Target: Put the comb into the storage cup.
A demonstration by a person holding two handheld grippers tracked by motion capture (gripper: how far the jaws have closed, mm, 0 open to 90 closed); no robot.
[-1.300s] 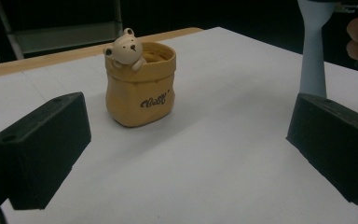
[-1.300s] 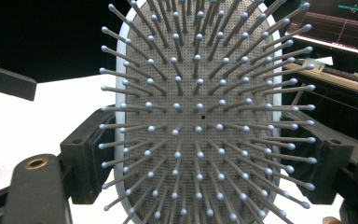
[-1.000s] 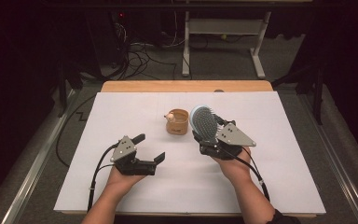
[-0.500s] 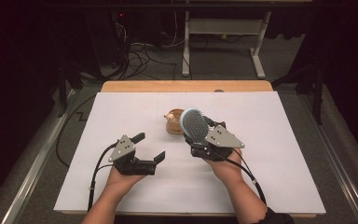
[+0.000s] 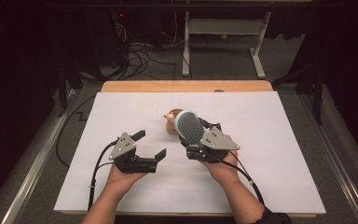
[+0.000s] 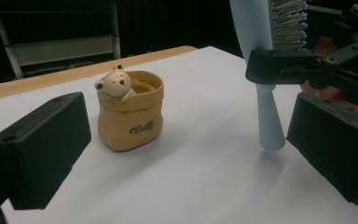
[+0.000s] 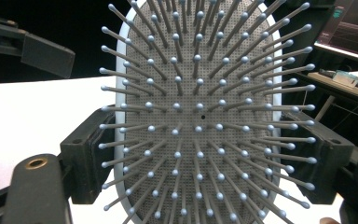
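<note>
A pale blue hairbrush (image 5: 189, 127) with grey bristles stands upright, handle end close to the white sheet (image 5: 270, 121). My right gripper (image 5: 192, 142) is shut on its neck, bristles facing that gripper's camera (image 7: 200, 116). Just behind the brush sits a small tan cup with a bear's head on its rim (image 5: 170, 120), upright (image 6: 129, 112). My left gripper (image 5: 150, 144) rests low at the left of the brush, open, with nothing between its fingers (image 6: 42, 144). In the left gripper view the brush handle (image 6: 268, 116) hangs to the right of the cup, with the right gripper's jaws around it.
The white sheet covers a wooden table whose far edge (image 5: 186, 86) shows bare. Beyond it are floor cables (image 5: 140, 51) and a metal stand (image 5: 223, 28). Metal rails (image 5: 32, 163) run along both sides of the table.
The right gripper has carried the hairbrush a little to the left, so the brush head now overlaps the bear cup. The left gripper has stayed put.
</note>
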